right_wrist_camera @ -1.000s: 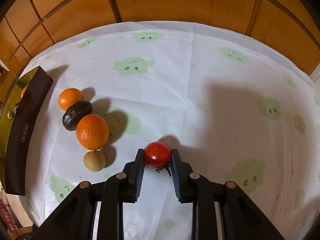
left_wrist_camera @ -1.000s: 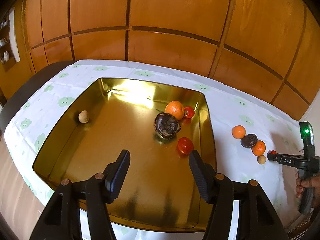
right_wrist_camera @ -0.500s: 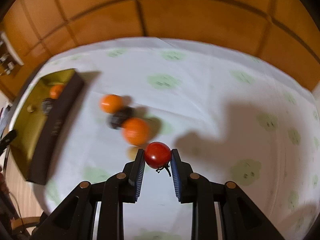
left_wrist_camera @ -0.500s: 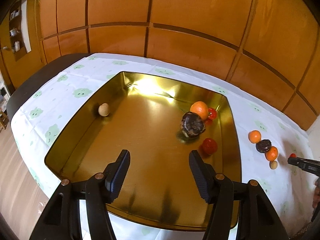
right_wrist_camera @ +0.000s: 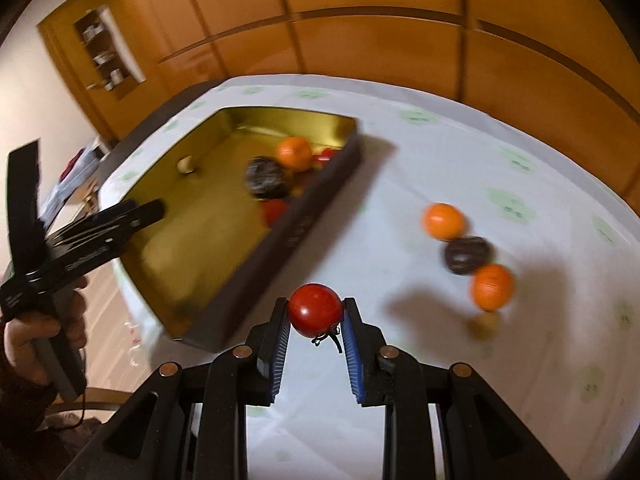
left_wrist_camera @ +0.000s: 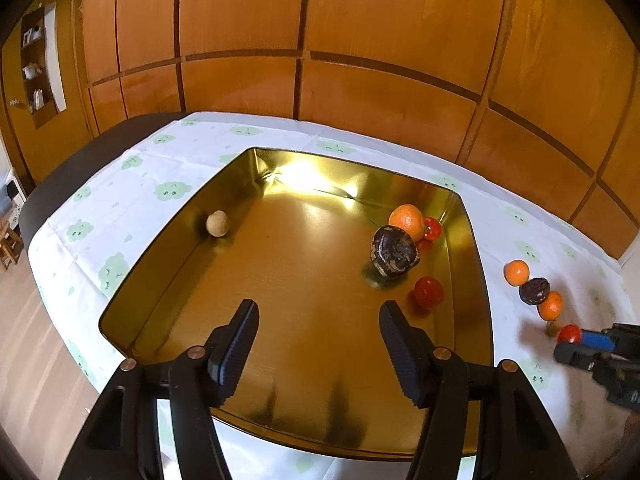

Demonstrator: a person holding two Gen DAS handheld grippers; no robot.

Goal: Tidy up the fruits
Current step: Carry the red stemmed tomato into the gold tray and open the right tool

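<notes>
Clothed table [right_wrist_camera: 460,152], gold tray [left_wrist_camera: 472,264]; right fingers [right_wrist_camera: 280,328] pinching red tomato [right_wrist_camera: 315,310]; left fingers [left_wrist_camera: 240,332] spread, empty.

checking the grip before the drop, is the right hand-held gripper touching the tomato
Touching. In the right wrist view both pads of the right hand-held gripper press the sides of the tomato, held above the cloth.

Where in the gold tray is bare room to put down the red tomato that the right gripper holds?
The gold tray floor is bare across the middle, between the small beige fruit at its left wall and the dark fruit. The right wall is crowded: an orange, that dark fruit and two tomatoes.
</notes>
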